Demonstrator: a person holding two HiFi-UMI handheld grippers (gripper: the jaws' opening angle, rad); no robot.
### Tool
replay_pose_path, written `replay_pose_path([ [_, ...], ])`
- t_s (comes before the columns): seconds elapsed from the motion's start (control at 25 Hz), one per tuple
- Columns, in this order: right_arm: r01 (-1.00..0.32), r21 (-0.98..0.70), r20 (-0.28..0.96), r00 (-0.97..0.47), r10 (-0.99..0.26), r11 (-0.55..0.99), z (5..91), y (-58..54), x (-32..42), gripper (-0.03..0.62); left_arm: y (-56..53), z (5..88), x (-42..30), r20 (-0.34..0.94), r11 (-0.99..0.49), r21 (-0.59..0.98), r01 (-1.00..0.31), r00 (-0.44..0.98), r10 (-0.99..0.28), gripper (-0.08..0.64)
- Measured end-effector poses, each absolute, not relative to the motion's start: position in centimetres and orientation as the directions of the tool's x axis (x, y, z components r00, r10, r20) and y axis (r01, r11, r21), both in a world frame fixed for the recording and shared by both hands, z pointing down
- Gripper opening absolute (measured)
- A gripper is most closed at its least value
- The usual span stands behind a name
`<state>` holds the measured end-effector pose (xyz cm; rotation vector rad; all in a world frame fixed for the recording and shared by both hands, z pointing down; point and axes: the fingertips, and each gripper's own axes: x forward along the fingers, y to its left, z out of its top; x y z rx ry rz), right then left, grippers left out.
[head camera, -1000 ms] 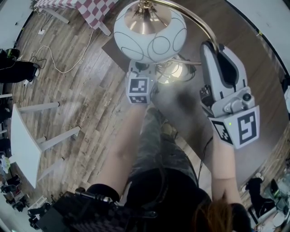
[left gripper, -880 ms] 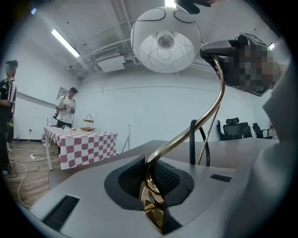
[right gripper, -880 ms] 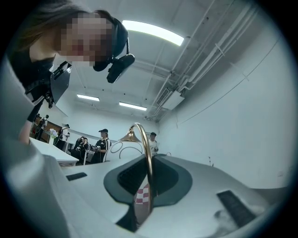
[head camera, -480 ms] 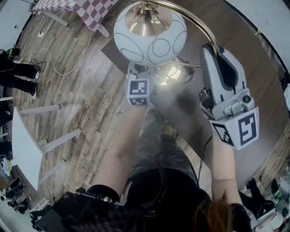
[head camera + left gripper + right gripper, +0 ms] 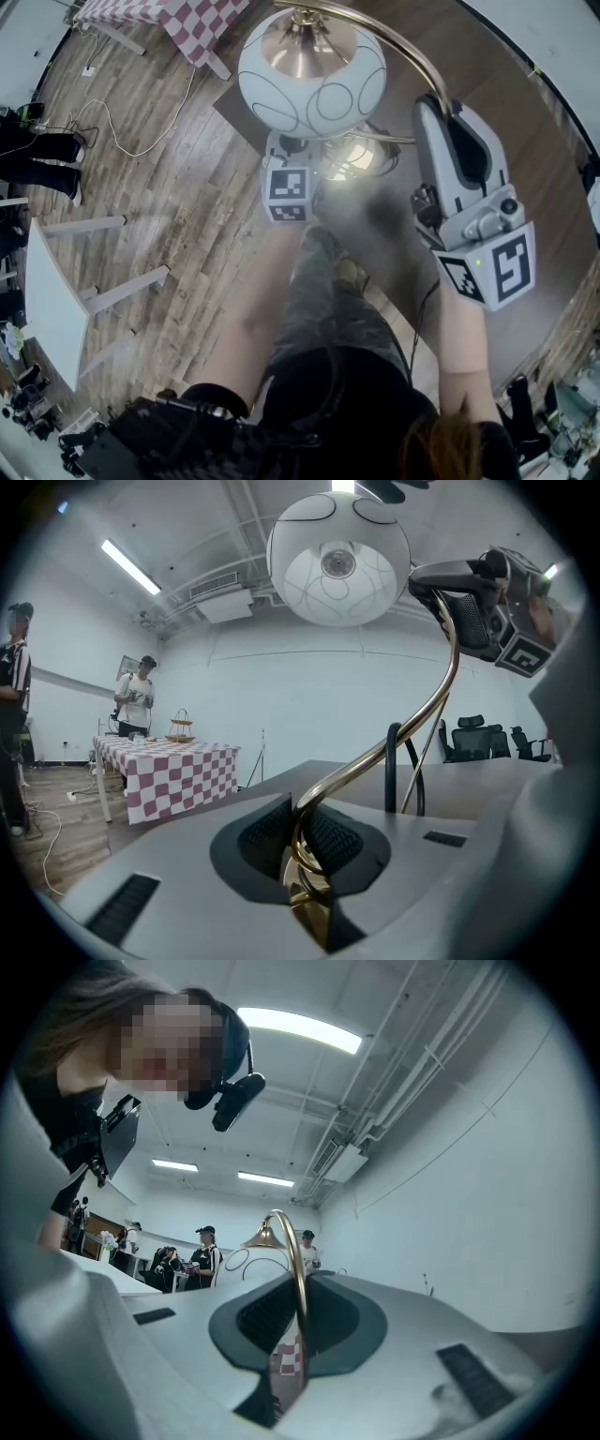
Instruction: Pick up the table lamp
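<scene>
The table lamp hangs in the air between both grippers. Its white globe shade [image 5: 311, 80] with a brass cap is at the top of the head view, its shiny brass base [image 5: 354, 155] just below. My left gripper [image 5: 291, 145] reaches under the shade; in the left gripper view it [image 5: 298, 841] is shut on the brass stem [image 5: 412, 728] low down, with the shade [image 5: 339, 560] above. My right gripper [image 5: 437, 101] is shut on the curved brass arm [image 5: 412, 52] higher up. In the right gripper view the arm [image 5: 298, 1260] runs between the pads of my right gripper [image 5: 298, 1326].
A dark table [image 5: 534, 178] lies under the lamp. A checkered-cloth table [image 5: 192, 23] stands at the far left, a white table [image 5: 47, 300] at the left edge, cables [image 5: 122, 131] on the wood floor. People [image 5: 136, 696] stand by the checkered table; office chairs [image 5: 478, 738] sit at right.
</scene>
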<state>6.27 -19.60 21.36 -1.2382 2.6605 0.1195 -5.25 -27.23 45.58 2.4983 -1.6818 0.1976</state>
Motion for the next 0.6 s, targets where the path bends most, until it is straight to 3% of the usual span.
replay_pose_path([
  [0.6, -0.746, -0.024, -0.224, -0.645, -0.731, 0.666, 20.0, -19.1, 7.1, 0.032, -26.8, 44.1, -4.7, 0.174, -0.364, 0.02, -0.931, 0.362, -0.916, 0.035],
])
